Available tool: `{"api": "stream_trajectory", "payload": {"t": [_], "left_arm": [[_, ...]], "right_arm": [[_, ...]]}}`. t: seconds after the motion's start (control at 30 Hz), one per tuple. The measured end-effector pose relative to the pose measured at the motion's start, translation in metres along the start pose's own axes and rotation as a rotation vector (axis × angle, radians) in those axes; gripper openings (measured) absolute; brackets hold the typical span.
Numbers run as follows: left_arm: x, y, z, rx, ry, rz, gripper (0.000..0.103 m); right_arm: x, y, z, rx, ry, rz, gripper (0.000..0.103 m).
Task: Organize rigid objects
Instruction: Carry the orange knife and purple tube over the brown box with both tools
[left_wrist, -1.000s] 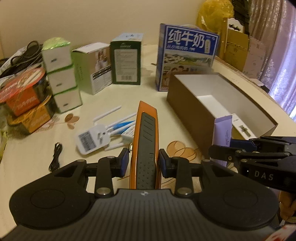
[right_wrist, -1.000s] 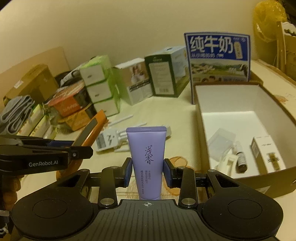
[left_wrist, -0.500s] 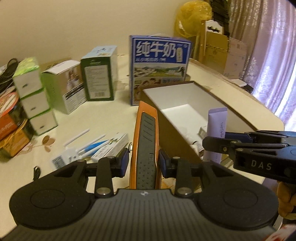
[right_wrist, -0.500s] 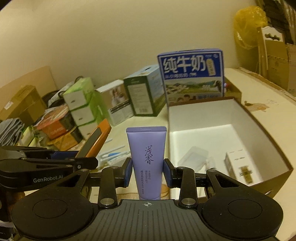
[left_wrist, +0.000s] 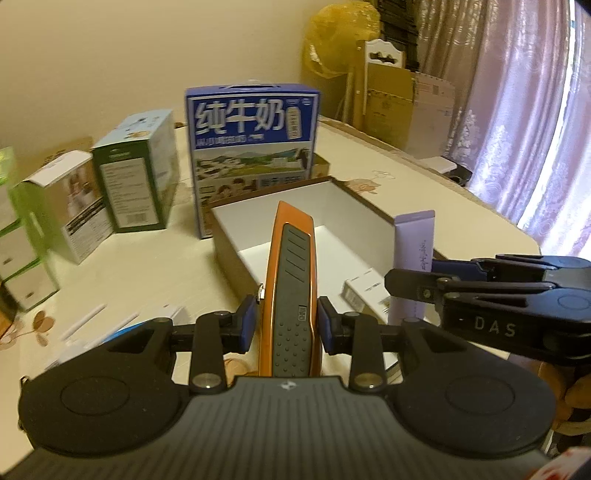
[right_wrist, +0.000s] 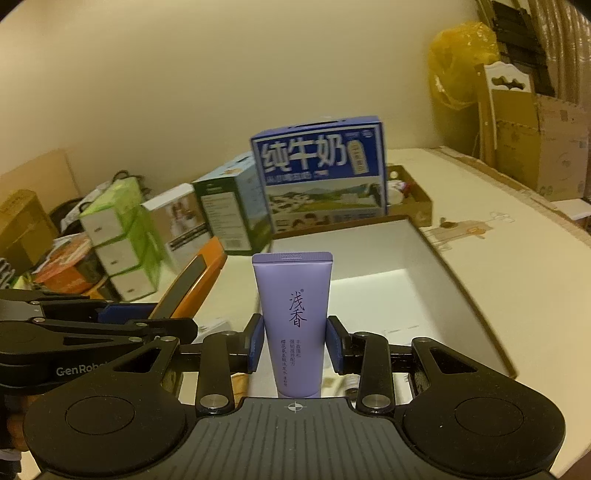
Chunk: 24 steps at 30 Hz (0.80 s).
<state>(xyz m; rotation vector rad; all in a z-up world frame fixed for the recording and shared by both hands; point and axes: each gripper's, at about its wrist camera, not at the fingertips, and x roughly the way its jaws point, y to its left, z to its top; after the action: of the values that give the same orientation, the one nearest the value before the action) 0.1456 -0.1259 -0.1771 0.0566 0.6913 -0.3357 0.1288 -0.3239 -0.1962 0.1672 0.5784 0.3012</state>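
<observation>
Your left tool (left_wrist: 284, 325) pinches an orange utility knife (left_wrist: 291, 291) with a grey ribbed grip, blue pads pressed on both its sides, nose pointing out over the near end of the open box (left_wrist: 229, 236). Your right tool (right_wrist: 294, 349) pinches a lilac cosmetic tube (right_wrist: 295, 314), flat crimped end up, dark Chinese print down its face; it also hangs over the box's near end. In the left wrist view the right tool (left_wrist: 410, 284) sits just right of the knife, near but apart.

The box is brown outside, white inside, and its far half is bare floor. A small white carton (left_wrist: 364, 291) lies at its near end; anything else inside is hidden by the tools. The box's right wall (right_wrist: 465, 295) runs toward the desk's right edge, with bare cream desk (right_wrist: 517, 277) beyond it.

Behind the box stands a blue milk carton case (right_wrist: 319, 173), touching or just off its far wall, I cannot tell which. Left of it is a row toward the desk's left edge: a green-and-white box (right_wrist: 229, 210), a white photo-printed box (right_wrist: 181, 221), then stacked green tissue packs (right_wrist: 118, 236) and red-lidded tubs (right_wrist: 66, 266). A shallow cardboard tray (right_wrist: 417, 199) sits behind the case on the right.

Cream wall at the back, a yellow plastic-wrapped thing (right_wrist: 461, 62) and flattened cardboard (right_wrist: 546, 144) in the far right corner, and a lilac curtain (left_wrist: 517, 110) along the right side.
</observation>
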Motion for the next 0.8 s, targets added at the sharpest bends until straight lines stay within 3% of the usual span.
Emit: {"api": "stream_trajectory", "payload": {"t": [0.47,0.8], "left_arm": [[0.064,-0.031,0.029,0.030,0.052,-0.036,0.029],[0.127,-0.039,0.046,0.051,0.114,-0.022,0.029]], "right_arm": [[0.029,-0.053,0.019,-0.016,0.023,-0.057,0.033],[0.077,-0.087,0.029,-0.026,0.073,-0.076,0.033]]}}
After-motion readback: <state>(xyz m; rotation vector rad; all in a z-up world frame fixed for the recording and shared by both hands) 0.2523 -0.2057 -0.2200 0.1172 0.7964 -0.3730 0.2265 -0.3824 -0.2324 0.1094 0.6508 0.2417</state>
